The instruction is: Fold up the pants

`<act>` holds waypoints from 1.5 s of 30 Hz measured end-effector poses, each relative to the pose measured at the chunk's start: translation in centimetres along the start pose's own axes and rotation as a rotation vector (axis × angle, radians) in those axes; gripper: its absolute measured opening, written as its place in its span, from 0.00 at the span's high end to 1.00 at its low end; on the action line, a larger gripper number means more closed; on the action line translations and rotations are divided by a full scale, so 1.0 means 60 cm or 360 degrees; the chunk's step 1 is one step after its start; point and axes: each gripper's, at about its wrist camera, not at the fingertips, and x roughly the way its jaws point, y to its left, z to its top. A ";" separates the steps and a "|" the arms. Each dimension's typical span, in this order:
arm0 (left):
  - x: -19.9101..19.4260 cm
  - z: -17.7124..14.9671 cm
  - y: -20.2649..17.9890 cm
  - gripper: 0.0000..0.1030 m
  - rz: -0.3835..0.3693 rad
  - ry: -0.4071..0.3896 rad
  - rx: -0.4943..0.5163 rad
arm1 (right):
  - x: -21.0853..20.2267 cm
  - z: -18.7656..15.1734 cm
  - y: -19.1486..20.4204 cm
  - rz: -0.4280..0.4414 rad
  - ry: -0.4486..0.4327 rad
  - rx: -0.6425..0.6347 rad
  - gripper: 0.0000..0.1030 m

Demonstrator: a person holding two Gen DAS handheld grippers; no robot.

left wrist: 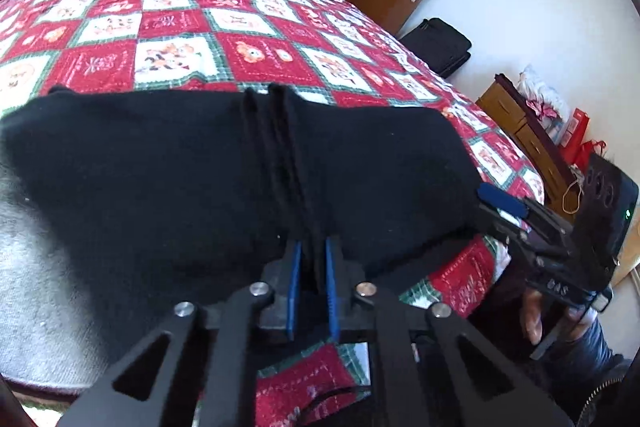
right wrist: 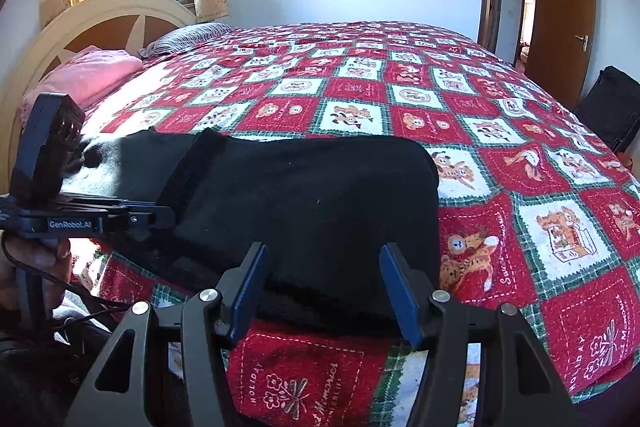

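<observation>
The black pants (right wrist: 304, 211) lie across the near edge of the quilt (right wrist: 500, 131), straight ahead of both tools. The left gripper (left wrist: 312, 267) is pinched tight on a bunched ridge of the cloth. The right gripper (right wrist: 324, 287) stands spread, its 2 fingers astride the near hem without pressing. Advice: close the right one fully on the hem before lifting, and raise both ends level.

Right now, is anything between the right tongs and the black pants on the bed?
Nothing visible. The right tongs stand open at the near edge of the pants, with only bare quilt around that edge. The left tongs are shut on the fabric further left, clear of that path.
</observation>
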 end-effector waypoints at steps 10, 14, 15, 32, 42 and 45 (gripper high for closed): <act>0.000 -0.008 0.026 0.89 0.0023 0.0078 -0.0047 | 0.049 -0.020 0.024 -0.0049 0.0217 -0.0162 0.32; -0.007 -0.006 0.020 0.86 0.0043 0.0049 -0.0002 | 0.023 -0.008 0.048 -0.0019 0.0142 -0.0237 0.32; -0.007 -0.007 0.021 0.86 0.0037 0.0047 -0.0009 | 0.010 0.002 0.047 0.0070 0.0082 -0.0186 0.32; -0.171 0.009 0.103 0.38 0.0376 -0.0276 0.0125 | 0.052 0.052 0.034 0.0256 -0.0065 0.0091 0.31; -0.335 -0.058 0.351 0.35 0.0839 -0.0467 -0.0301 | 0.047 0.043 0.069 0.0251 -0.0063 -0.0034 0.31; -0.330 -0.091 0.390 0.35 0.0702 -0.0472 -0.0459 | 0.053 0.037 0.078 0.0231 -0.0042 -0.0081 0.31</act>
